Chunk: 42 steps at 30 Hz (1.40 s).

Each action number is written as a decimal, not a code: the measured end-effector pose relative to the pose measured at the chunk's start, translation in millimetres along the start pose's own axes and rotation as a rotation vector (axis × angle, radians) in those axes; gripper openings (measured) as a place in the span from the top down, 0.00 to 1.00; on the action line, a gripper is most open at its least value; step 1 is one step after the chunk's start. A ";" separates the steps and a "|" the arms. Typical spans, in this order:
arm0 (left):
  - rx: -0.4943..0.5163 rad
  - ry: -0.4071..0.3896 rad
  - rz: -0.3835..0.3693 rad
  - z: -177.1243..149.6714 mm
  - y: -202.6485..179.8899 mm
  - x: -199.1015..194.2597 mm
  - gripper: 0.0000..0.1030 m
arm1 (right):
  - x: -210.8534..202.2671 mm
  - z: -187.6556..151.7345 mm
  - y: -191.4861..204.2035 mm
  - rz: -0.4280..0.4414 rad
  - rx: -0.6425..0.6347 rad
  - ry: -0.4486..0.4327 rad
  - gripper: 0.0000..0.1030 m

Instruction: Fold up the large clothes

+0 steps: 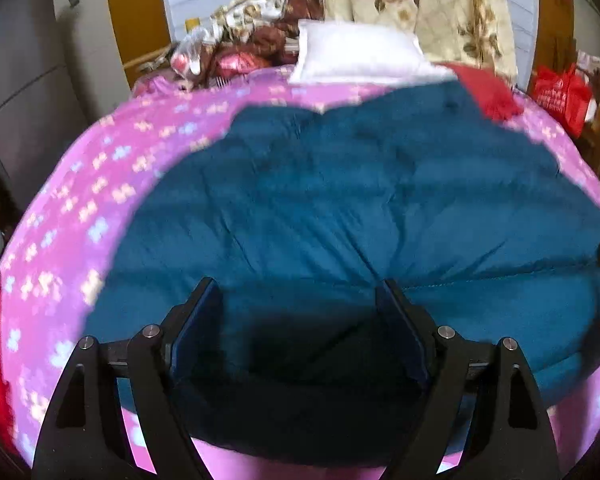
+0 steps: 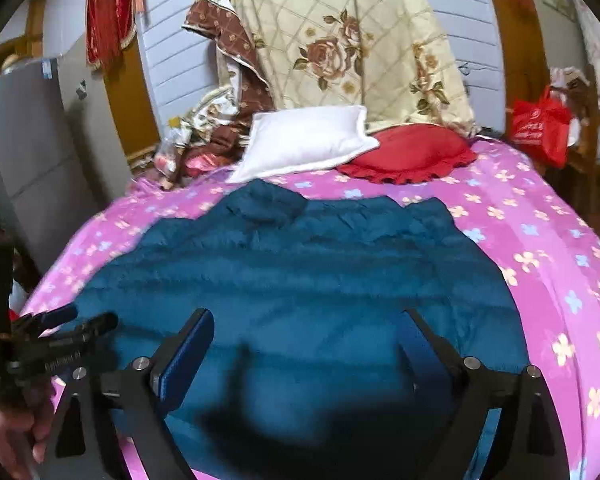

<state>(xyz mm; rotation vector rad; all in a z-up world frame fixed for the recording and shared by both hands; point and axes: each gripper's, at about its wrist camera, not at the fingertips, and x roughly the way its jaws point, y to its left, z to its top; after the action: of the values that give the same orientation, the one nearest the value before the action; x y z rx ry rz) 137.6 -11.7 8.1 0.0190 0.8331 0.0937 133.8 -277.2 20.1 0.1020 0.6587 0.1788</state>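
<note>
Lying flat, teal jacket (image 2: pixel 300 280) points collar (far end) toward the pillows (image 2: pixel 304 140).

A bed (image 2: pixel 540 216) in a pink flowered sheet carries a teal quilted jacket (image 2: pixel 300 264) spread flat, with a white pillow (image 2: pixel 304 140) and red cushion (image 2: pixel 412 152) at its head.

Both fisheye views bend the room into a circle, with black corners and curved walls at the edges. Light is soft, even, moderately bright indoor light, without glare. The left wrist view is smeared by motion blur: the flowers on the pink sheet (image 1: pixel 80 208) streak and the white pillow (image 1: pixel 360 56) loses its edge. The right wrist view is sharper, blurring only toward the rim. On the blue jacket (image 2: pixel 300 280), a dark shadow pools close to the camera in both views.
</note>
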 end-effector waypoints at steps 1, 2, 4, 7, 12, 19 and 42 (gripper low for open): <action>-0.005 -0.003 -0.001 -0.8 0.4 3.8 0.18 | 18.5 -7.1 -3.2 0.014 0.001 0.085 0.09; -0.007 0.001 0.001 -0.6 0.5 6.4 0.14 | 27.2 -12.6 -6.9 0.033 0.011 0.112 0.06; -0.004 -0.008 0.008 -1.7 1.7 9.8 0.09 | 29.1 -16.7 -10.3 0.059 0.012 0.080 0.03; -0.014 -0.006 -0.002 -3.6 4.6 11.5 0.08 | 33.2 -16.0 -6.0 0.045 -0.012 0.093 0.00; -0.030 0.006 -0.004 -2.9 6.1 13.3 0.08 | 35.5 -19.5 -5.4 0.030 -0.030 0.077 0.00; -0.053 0.013 -0.018 -3.0 14.1 17.7 0.01 | 34.4 -21.7 -5.1 0.026 -0.043 0.068 0.00; -0.328 -0.032 -0.045 52.4 124.9 25.1 0.01 | 33.6 -22.7 -5.9 0.045 -0.065 0.053 0.00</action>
<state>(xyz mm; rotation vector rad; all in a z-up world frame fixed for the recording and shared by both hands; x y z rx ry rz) 183.7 115.9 31.6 -0.3057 0.7777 0.1860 146.6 -275.5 -18.8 0.0497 0.7034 0.2463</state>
